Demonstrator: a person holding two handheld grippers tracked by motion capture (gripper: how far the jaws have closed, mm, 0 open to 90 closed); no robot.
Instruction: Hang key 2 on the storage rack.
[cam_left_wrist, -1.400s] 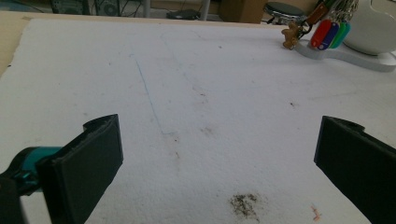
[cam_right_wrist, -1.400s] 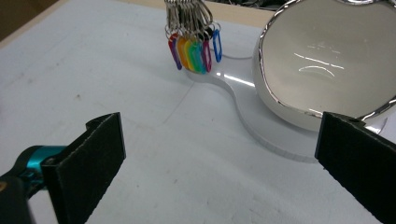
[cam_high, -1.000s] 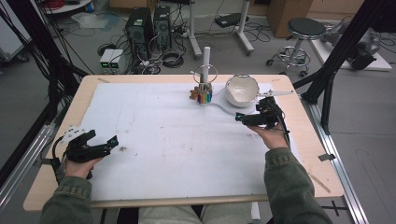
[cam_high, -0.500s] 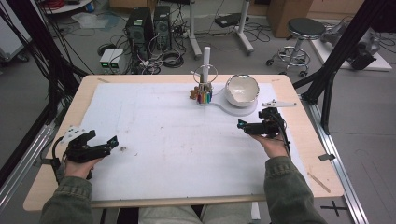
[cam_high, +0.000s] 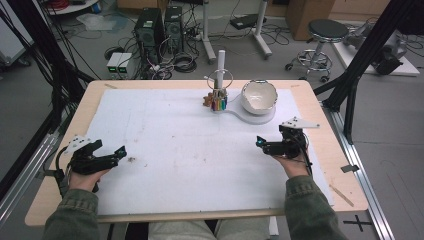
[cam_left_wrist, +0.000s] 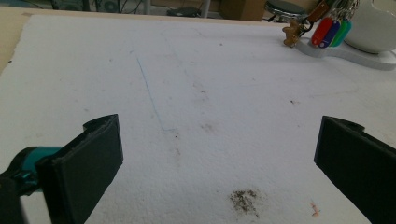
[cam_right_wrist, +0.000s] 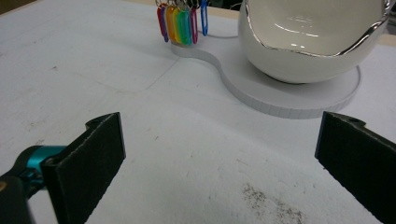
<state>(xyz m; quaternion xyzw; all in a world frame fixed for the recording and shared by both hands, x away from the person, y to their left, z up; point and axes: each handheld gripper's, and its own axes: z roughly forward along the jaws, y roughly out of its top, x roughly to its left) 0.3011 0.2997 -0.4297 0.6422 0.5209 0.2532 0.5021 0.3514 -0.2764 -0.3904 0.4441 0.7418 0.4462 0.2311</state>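
A white bowl with a silver rim (cam_high: 259, 96) (cam_right_wrist: 313, 39) sits on a flat white stand (cam_high: 250, 116) (cam_right_wrist: 280, 93) at the table's far middle. Several coloured key tags (cam_high: 218, 104) (cam_right_wrist: 180, 23) (cam_left_wrist: 331, 31) hang from a post on that stand's small end. My left gripper (cam_high: 116, 153) (cam_left_wrist: 219, 163) rests low at the near left, jaws wide open over the white mat with nothing between them. My right gripper (cam_high: 262, 144) (cam_right_wrist: 224, 158) stands open at the near right, below the bowl, nothing held.
A white mat (cam_high: 200, 145) covers most of the wooden table (cam_high: 320, 110). Dark smudges (cam_left_wrist: 243, 200) mark the mat near the left gripper. A small brown figure (cam_left_wrist: 292, 33) hangs beside the tags. Black frame posts (cam_high: 360, 60) stand at the right; a stool (cam_high: 325, 35) and computers lie beyond.
My right gripper has drawn back from the bowl's stand toward the near edge. The left gripper has stayed put.
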